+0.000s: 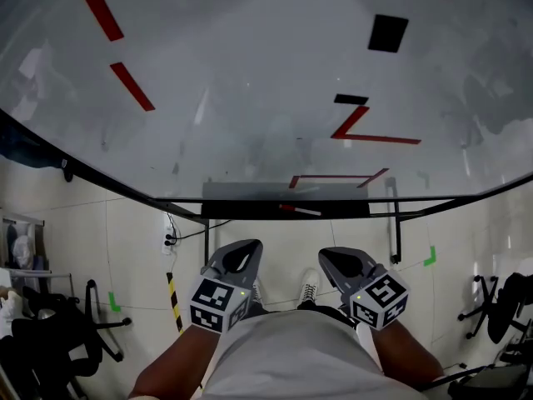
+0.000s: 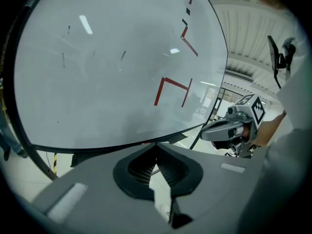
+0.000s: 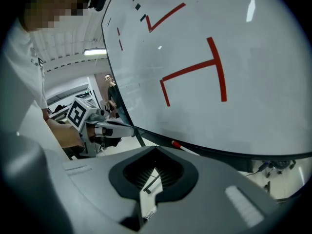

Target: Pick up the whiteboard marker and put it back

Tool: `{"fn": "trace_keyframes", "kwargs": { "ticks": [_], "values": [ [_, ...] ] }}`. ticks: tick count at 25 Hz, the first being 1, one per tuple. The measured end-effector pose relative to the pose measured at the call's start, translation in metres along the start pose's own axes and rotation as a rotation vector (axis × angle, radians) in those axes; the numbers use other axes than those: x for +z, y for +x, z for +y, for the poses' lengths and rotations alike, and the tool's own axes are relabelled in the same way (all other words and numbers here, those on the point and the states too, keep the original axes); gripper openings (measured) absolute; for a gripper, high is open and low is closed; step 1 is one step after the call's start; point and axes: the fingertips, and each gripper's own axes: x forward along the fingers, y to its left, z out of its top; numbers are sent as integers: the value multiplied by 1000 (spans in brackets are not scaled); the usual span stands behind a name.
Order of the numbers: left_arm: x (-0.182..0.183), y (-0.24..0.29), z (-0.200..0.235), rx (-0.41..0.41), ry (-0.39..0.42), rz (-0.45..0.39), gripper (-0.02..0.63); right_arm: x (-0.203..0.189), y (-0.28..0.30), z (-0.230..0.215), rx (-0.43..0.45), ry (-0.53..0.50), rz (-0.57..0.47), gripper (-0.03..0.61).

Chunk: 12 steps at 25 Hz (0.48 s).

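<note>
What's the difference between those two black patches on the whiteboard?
The upper black patch is larger and nearly square; the lower black patch is smaller and a thin bar. The upper one stands alone on bare whiteboard; the lower one sits at the top of a red zigzag stroke. Both are plain black.

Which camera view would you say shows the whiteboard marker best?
The head view: the whole whiteboard marker lies on the tray, red cap leftward. The right gripper view shows it too, obliquely; the left gripper view shows only a red speck.
</note>
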Motion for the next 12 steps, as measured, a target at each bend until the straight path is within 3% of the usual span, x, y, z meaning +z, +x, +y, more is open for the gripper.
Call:
{"fn": "trace_keyframes", "kwargs": {
  "ticks": [7, 12],
  "values": [
    [-7, 10, -3, 25, -16, 27, 17, 1, 5, -18, 2, -71, 16, 2],
    [-9, 13, 0, 29, -27, 32, 17, 1, 18, -25, -53, -329, 71, 2]
  ]
}}
